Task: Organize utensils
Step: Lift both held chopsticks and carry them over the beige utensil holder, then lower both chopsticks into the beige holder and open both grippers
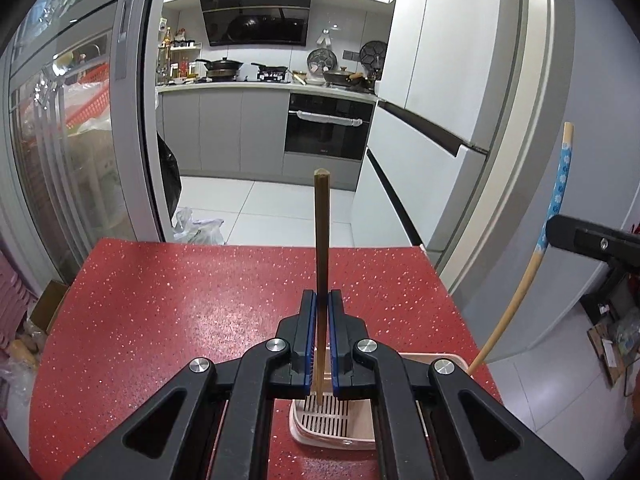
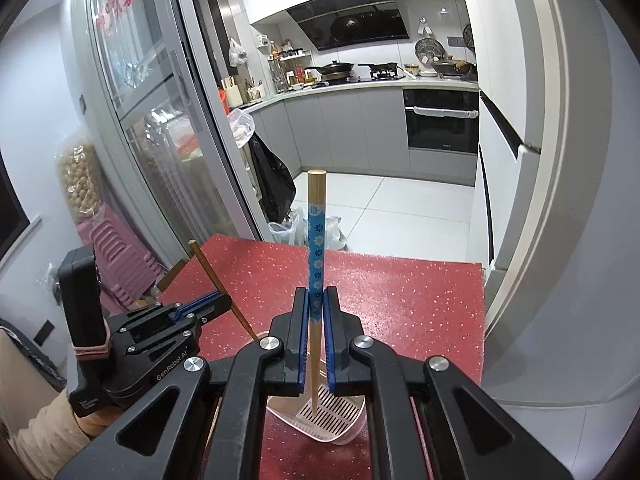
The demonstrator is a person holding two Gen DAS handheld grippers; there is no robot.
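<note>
My left gripper [image 1: 322, 300] is shut on a plain brown chopstick [image 1: 321, 232] that stands nearly upright, its lower tip inside a pale pink slotted utensil holder [image 1: 332, 420] on the red table. My right gripper [image 2: 316, 296] is shut on a bamboo chopstick with a blue flowered band [image 2: 316, 240], its tip also down in the holder [image 2: 332, 412]. In the right wrist view the left gripper [image 2: 222, 304] shows at left with its brown chopstick [image 2: 216, 280] slanting into the holder. In the left wrist view the flowered chopstick [image 1: 556, 200] curves up at right.
The red speckled table [image 1: 180, 300] ends at its far edge before a white tiled kitchen floor. A glass sliding door [image 1: 72, 140] stands at left, a white fridge [image 1: 440, 80] at right. Pink stacked stools [image 2: 116, 256] and a sleeve [image 2: 44, 436] are at left.
</note>
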